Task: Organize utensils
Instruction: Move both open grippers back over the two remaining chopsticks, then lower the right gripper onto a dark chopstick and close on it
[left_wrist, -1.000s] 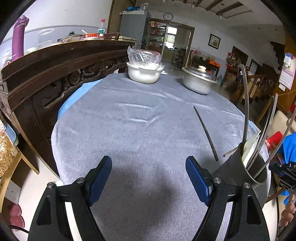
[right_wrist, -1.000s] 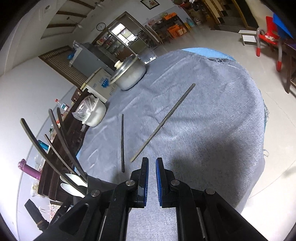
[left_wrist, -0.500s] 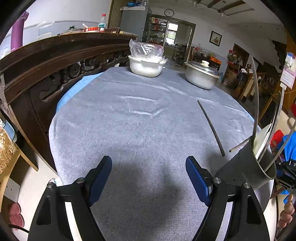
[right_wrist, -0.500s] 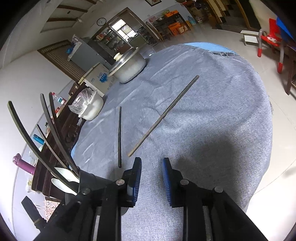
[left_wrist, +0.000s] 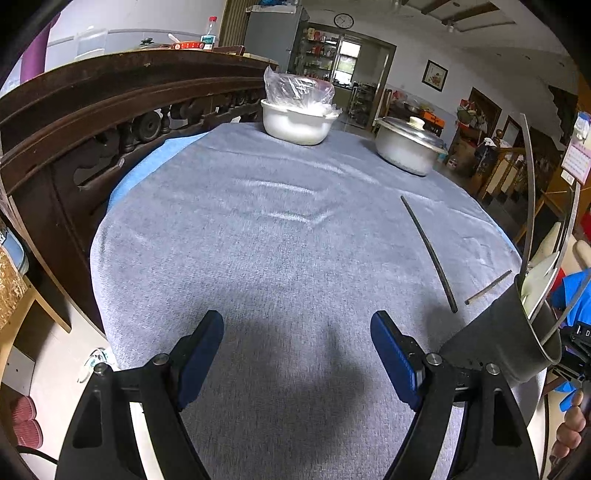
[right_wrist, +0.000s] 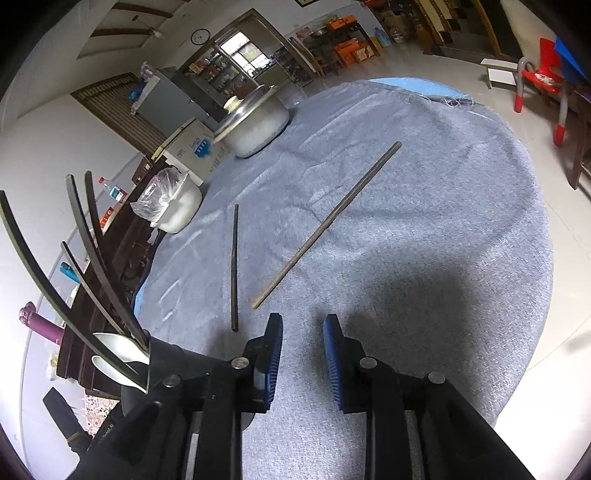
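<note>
Two loose chopsticks, a black chopstick (right_wrist: 234, 266) and a brown chopstick (right_wrist: 327, 224), lie mid-frame on the grey-clothed desk (right_wrist: 424, 240). The holder (right_wrist: 173, 363) sits lower left. Right hand-held gripper (right_wrist: 303, 354) slightly parted, empty; left hand-held gripper (left_wrist: 297, 356) spread wide, empty.

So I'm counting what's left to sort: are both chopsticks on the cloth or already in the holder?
Both on the cloth: the dark chopstick and the lighter chopstick lie flat, outside the holder.

Carved dark wooden bench (left_wrist: 110, 99), tiled floor (right_wrist: 461, 55)
</note>
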